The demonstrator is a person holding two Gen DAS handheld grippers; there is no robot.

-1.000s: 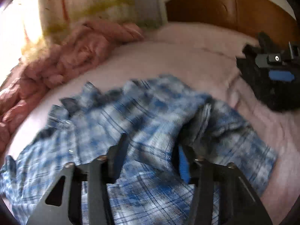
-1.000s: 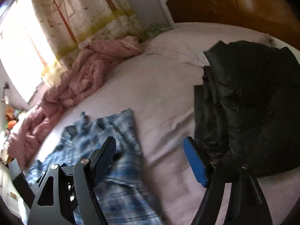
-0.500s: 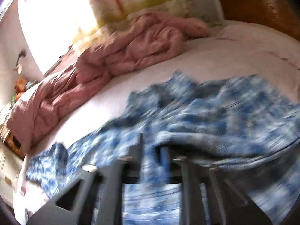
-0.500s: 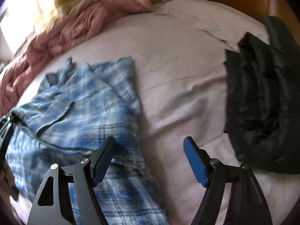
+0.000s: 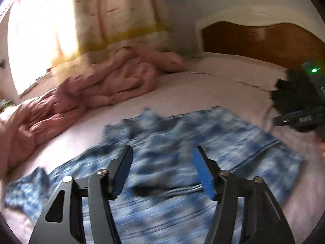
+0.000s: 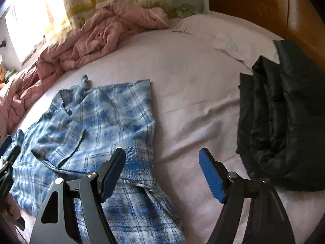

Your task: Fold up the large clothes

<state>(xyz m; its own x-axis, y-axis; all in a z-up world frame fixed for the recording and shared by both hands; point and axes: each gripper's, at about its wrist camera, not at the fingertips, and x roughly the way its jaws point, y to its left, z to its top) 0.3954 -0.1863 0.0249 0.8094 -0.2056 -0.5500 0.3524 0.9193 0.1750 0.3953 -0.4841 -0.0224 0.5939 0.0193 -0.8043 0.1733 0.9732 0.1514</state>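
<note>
We are on a bed (image 6: 195, 93) with a pale pink sheet, and we take the blue plaid shirt (image 6: 97, 126) as our landmark. It lies spread on the sheet, collar toward the headboard (image 6: 254, 6), with 1 side panel turned over onto the body, so we judge the fold to be partly made and neither gripper engaged with the cloth.

Beyond the shirt's collar end, a crumpled pink duvet (image 6: 97, 34) is heaped along the window side. To the shirt's right, well apart across bare sheet, sits a black puffer jacket (image 6: 284, 118), and the pillow (image 6: 227, 34) lies past that jacket toward the headboard.

The next move, as we read it, calls for picking 2 matching points on the shirt's edge or hem, closing on a single layer of fabric without dragging the sheet, then carrying them across evenly.

Our right gripper (image 6: 162, 172) hangs over the shirt's right edge with jaws spread wide, holding nothing; its left finger sits above plaid, its right above bare sheet. Our left gripper (image 5: 162, 170) hovers over the shirt's middle, jaws likewise wide and empty. That view is blurred, so we cannot tell whether its tips brush the cloth.
</note>
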